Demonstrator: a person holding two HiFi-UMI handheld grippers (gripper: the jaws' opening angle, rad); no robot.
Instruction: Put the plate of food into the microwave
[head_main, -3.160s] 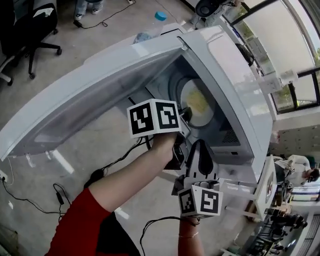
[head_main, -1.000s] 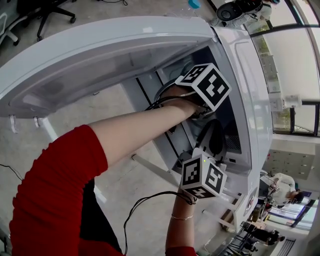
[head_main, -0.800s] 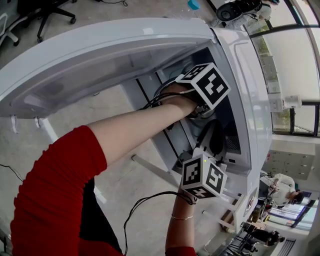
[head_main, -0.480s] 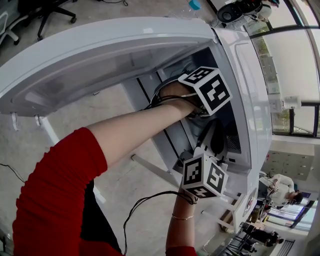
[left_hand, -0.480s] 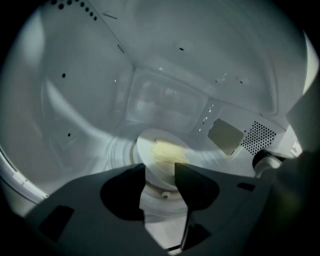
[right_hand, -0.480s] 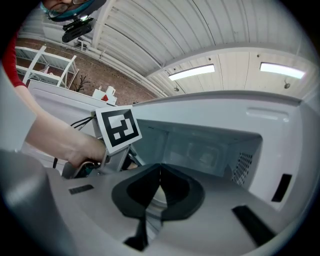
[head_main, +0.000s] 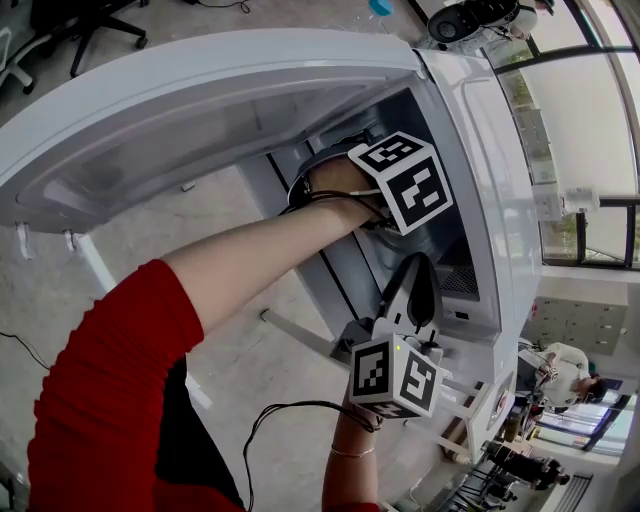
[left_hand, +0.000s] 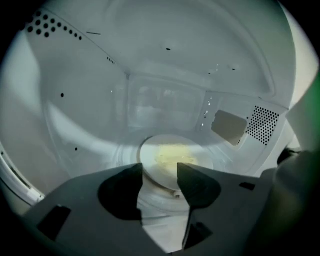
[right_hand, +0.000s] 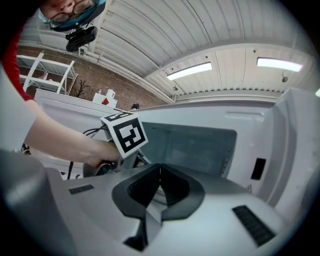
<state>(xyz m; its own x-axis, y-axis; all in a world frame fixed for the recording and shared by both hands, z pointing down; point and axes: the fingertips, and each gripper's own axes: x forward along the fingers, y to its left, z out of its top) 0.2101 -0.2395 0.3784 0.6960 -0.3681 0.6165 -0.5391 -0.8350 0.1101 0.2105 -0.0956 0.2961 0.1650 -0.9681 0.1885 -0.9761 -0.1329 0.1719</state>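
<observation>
Currently, left gripper (left_hand: 160, 167) jaws opening — plate (left_hand: 172, 152) rim between them, unclamped; plate lies just beyond, inside microwave (left_hand: 75, 100) — right gripper (right_hand: 160, 172) closed, empty.

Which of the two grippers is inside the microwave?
The left gripper: its jaws are opening, nothing pinched between them, the plate just ahead. The right gripper is outside the microwave, jaws together.

My left hand-held gripper (left_hand: 160, 169) is inside the microwave (head_main: 470, 130), its jaws opening with nothing between them. The plate (left_hand: 175, 159) fills the middle of the floor just ahead. There is room above it and along both walls. The door (head_main: 200, 110) stands wide open.
</observation>
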